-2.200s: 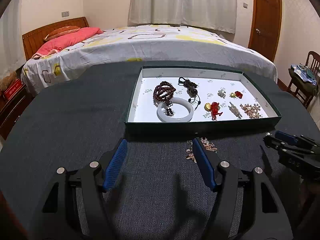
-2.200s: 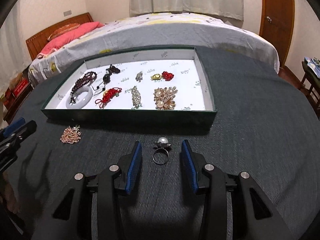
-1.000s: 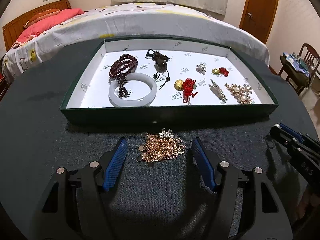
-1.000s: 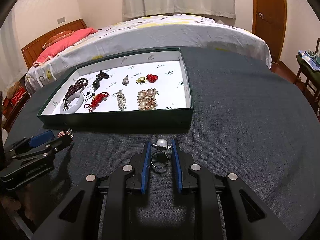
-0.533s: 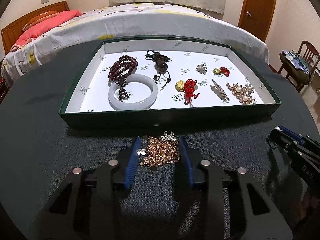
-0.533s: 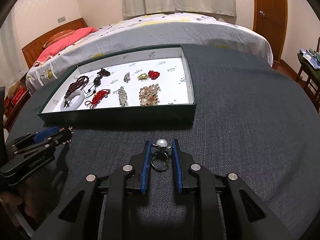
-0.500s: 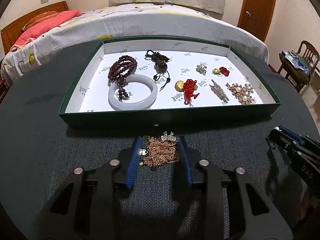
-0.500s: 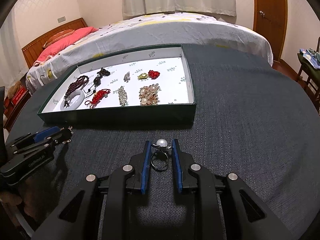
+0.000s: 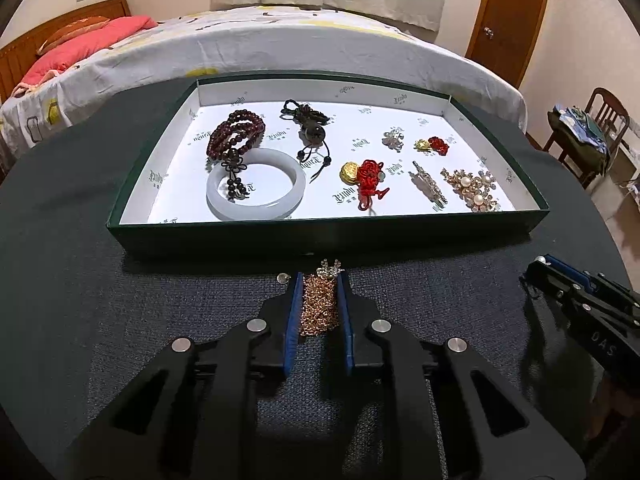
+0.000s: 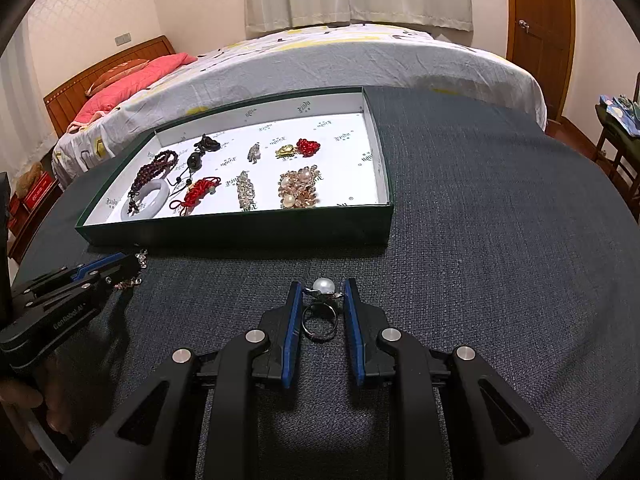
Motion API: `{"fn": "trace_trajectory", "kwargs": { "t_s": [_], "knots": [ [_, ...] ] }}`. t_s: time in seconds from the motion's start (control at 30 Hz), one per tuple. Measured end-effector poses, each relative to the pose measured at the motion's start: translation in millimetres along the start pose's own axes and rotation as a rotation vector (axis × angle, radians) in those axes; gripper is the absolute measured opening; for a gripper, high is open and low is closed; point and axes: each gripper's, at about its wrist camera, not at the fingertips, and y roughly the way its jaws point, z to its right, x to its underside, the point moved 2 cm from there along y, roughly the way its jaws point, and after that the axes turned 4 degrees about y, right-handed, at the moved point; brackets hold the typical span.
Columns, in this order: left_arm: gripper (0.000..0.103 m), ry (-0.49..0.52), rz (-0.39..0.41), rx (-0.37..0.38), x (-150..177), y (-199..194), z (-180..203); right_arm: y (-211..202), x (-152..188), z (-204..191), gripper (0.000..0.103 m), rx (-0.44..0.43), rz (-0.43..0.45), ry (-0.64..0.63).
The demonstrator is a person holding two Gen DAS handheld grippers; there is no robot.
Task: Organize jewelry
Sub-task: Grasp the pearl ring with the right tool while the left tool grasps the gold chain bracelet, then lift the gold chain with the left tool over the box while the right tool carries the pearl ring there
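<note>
Change: left gripper [image 9: 320, 280] jaws have just been closing; gold chain bunch [image 9: 319, 308] squeezed narrower than a second ago. Right gripper [image 10: 319, 286] unchanged.
Left jaws: nearly shut, both blue pads pressing the chain bunch, on the dark cloth just short of the green tray [image 9: 320, 236].
Chain handling: light, limp, loose links; likely to sag or snag when lifted. Mid-bunch grip looks sound.
Chain axis: long axis runs along the fingers; crystal charm [image 9: 329, 269] sticks out past the tips, toward the tray.
Right jaws: narrow, closed on the pearl ring [image 10: 320, 318].
Ring handling: small, rigid, smooth, slippery; pads grip beside the setting.
Ring axis: band lies flat between the pads; pearl [image 10: 323, 285] at the tips, pointing to the tray.
</note>
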Motion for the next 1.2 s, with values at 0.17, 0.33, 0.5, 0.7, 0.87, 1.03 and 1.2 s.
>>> {"fn": "trace_trajectory", "kwargs": {
  "t_s": [0.17, 0.33, 0.5, 0.7, 0.87, 1.03, 1.2],
  "knots": [
    [0.014, -0.013, 0.005, 0.014, 0.8, -1.1, -2.0, 0.7, 0.4, 0.4, 0.022, -0.002, 0.001, 0.003],
    [0.013, -0.009, 0.018, 0.017, 2.4, -4.7, -2.7, 0.8, 0.3, 1.4, 0.022, -0.003, 0.001, 0.005],
    [0.012, -0.005, 0.022, 0.014, 3.0, -7.3, -3.5, 0.7, 0.2, 1.6, 0.022, -0.003, 0.001, 0.005],
    [0.013, -0.003, 0.000, 0.035, 3.4, -8.0, -3.1, 0.6, 0.1, 1.8, 0.022, -0.004, 0.001, 0.005],
    [0.027, 0.023, 0.011, 0.012, 2.5, -9.7, 1.6, 0.5, 0.0, 2.4, 0.022, -0.007, 0.000, 0.006],
    [0.030, 0.014, -0.012, 0.005, 5.7, -5.2, -0.9, 0.7, -0.1, 2.7, 0.022, -0.009, -0.001, 0.007],
    [0.014, 0.057, -0.008, 0.027, 7.3, -6.5, 5.1, 0.8, 0.1, 2.0, 0.022, -0.011, -0.001, 0.010]
  ]
}}
